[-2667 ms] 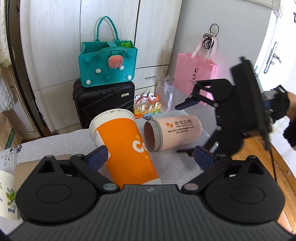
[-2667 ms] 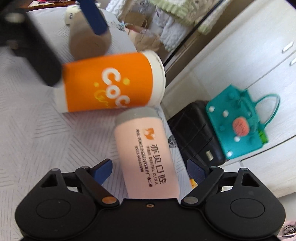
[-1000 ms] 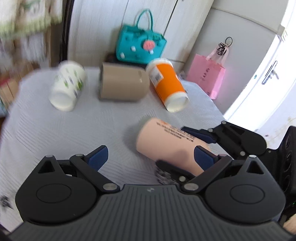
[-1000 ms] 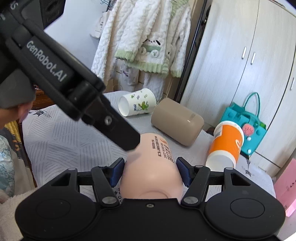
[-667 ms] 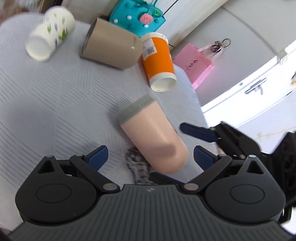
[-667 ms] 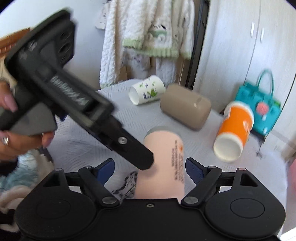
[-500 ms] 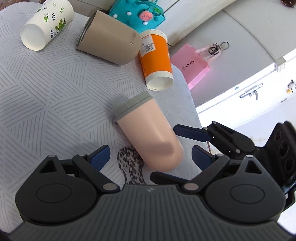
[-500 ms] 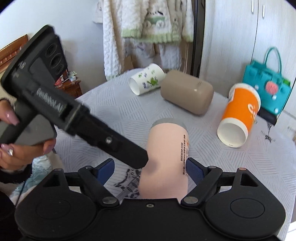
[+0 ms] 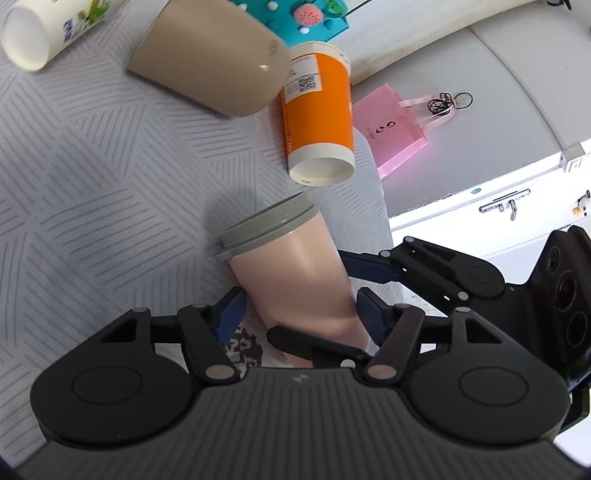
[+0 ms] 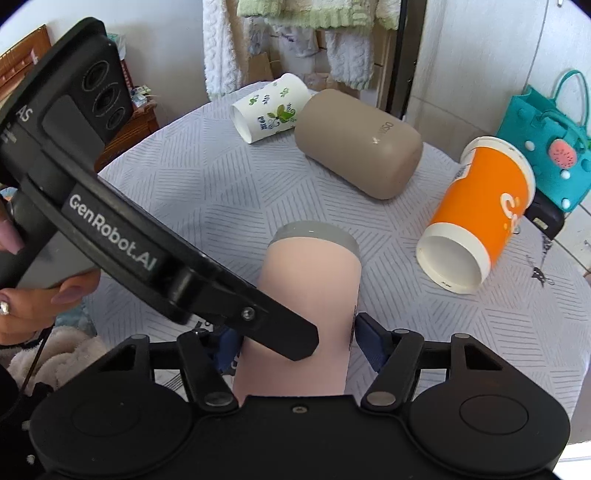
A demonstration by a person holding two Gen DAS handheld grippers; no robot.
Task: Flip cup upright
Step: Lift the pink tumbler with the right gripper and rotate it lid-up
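A pink cup with a grey rim (image 9: 291, 266) (image 10: 314, 291) is held tilted above the grey patterned tablecloth (image 9: 92, 177), rim end pointing away from both cameras. My left gripper (image 9: 299, 314) is shut on its body near the base. My right gripper (image 10: 295, 343) is also shut on it, its blue pads pressed on both sides. The right gripper's fingers (image 9: 373, 269) reach in from the right in the left wrist view. The left gripper's body crosses the right wrist view from the left.
An orange paper cup (image 9: 317, 114) (image 10: 480, 221), a beige cup (image 9: 210, 55) (image 10: 358, 140) and a white leaf-print cup (image 9: 40, 29) (image 10: 269, 107) lie on their sides farther back. A teal bag (image 10: 546, 144) and a pink bag (image 9: 399, 129) are beyond the table edge.
Both grippers have closed on the pink cup, which was loose between open fingers half a second ago. The cup now tilts more steeply, rim end raised.
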